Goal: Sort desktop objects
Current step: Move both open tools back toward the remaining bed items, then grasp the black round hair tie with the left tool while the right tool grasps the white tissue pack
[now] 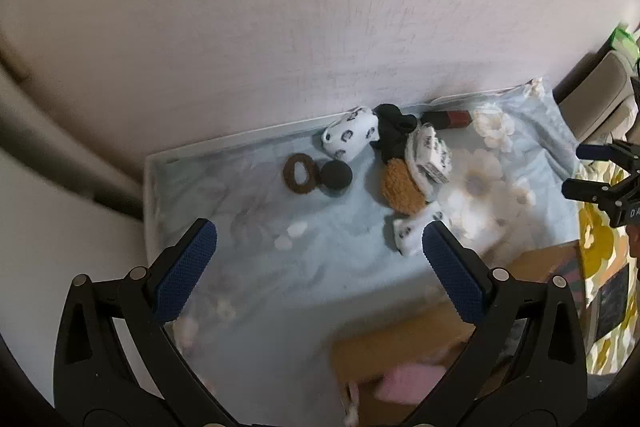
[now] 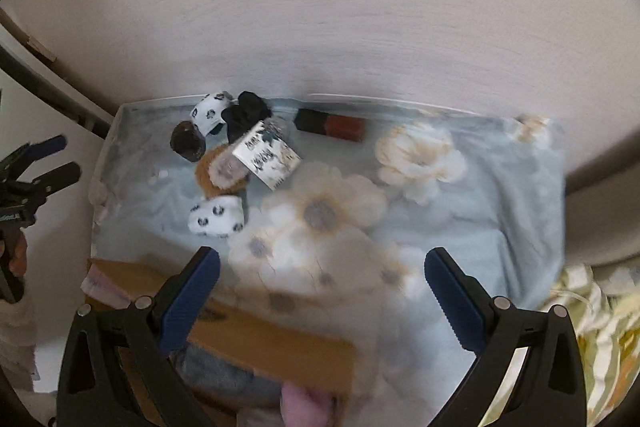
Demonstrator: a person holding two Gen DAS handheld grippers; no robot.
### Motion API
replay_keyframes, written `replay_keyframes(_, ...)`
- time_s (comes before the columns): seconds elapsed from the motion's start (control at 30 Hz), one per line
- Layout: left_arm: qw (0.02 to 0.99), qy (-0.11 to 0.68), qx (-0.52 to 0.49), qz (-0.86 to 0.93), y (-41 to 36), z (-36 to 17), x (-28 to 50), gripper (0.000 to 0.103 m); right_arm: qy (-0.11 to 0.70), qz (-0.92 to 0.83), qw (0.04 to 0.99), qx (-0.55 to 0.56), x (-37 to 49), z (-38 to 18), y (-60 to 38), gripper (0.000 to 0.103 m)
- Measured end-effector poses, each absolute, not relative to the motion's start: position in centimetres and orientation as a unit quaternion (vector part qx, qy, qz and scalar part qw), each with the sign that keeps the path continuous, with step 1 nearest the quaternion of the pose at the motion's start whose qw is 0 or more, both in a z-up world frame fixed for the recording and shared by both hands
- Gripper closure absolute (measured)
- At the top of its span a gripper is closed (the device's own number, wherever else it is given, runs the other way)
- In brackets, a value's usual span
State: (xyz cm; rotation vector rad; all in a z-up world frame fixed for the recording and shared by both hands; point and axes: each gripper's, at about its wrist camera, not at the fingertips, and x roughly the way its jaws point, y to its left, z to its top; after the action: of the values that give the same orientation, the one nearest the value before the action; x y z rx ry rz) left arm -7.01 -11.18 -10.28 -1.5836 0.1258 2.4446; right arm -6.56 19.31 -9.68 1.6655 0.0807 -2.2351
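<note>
A heap of small things lies at the back of a blue floral cloth (image 1: 248, 227): two white socks with black prints (image 1: 350, 137) (image 1: 408, 237), a black bundle (image 1: 394, 129), a brown ring (image 1: 296, 173), a black ball (image 1: 336, 177), a brown fuzzy pad (image 1: 402, 187), a printed white box (image 1: 430, 155) and a red-and-black tube (image 1: 448, 119). My left gripper (image 1: 320, 247) hangs open above the cloth in front of them, holding nothing. My right gripper (image 2: 322, 259) is open too, over the flower print, with the nearer sock (image 2: 218, 217) and the box (image 2: 270, 159) ahead on its left.
An open cardboard box (image 2: 260, 339) sits at the near edge, with a pink item (image 2: 308, 403) and grey fabric (image 2: 224, 375) inside. A pale wall (image 1: 320, 7) rises right behind the table. A yellow-patterned cloth (image 1: 600, 239) lies to the right.
</note>
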Motion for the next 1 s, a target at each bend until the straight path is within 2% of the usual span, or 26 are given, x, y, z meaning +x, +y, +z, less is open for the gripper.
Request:
replay_keyframes(0.17,0.141,0.082,-0.537,0.828,-9.9,-14.0,-9.5,0.007,0.065,-0.785,0.218,0.576,-8.8,-13.0,17.1,0.002)
replay_keyframes(0.3,0.177,0.11,-0.526,0.825,-9.0,-16.2,-11.0,0.017,0.1,-0.773,0.25,0.574,-10.5,-15.3,16.0,0.01)
replay_keyframes(0.43,0.208,0.146,-0.516,0.818,-8.0,-18.3,-12.3,0.021,0.13,-0.764,0.286,0.564,-11.4,-16.8,14.7,0.016)
replay_keyframes(0.5,0.223,0.163,-0.516,0.811,-7.6,-19.4,-12.7,0.03,0.142,-0.759,0.304,0.558,-11.6,-17.4,13.9,0.018)
replay_keyframes(0.57,0.241,0.176,-0.517,0.803,-7.4,-20.4,-12.9,0.035,0.148,-0.754,0.315,0.557,-11.8,-17.8,13.4,0.027)
replay_keyframes(0.6,0.246,0.181,-0.516,0.8,-7.3,-20.7,-12.9,0.038,0.151,-0.752,0.32,0.556,-11.9,-18.0,13.2,0.029)
replay_keyframes(0.83,0.292,0.204,-0.508,0.784,-6.7,-21.9,-13.1,0.04,0.168,-0.743,0.345,0.549,-12.2,-18.5,12.2,0.029)
replay_keyframes(1.0,0.309,0.222,-0.511,0.77,-6.2,-22.8,-12.7,0.052,0.173,-0.737,0.352,0.55,-12.6,-18.9,11.6,0.03)
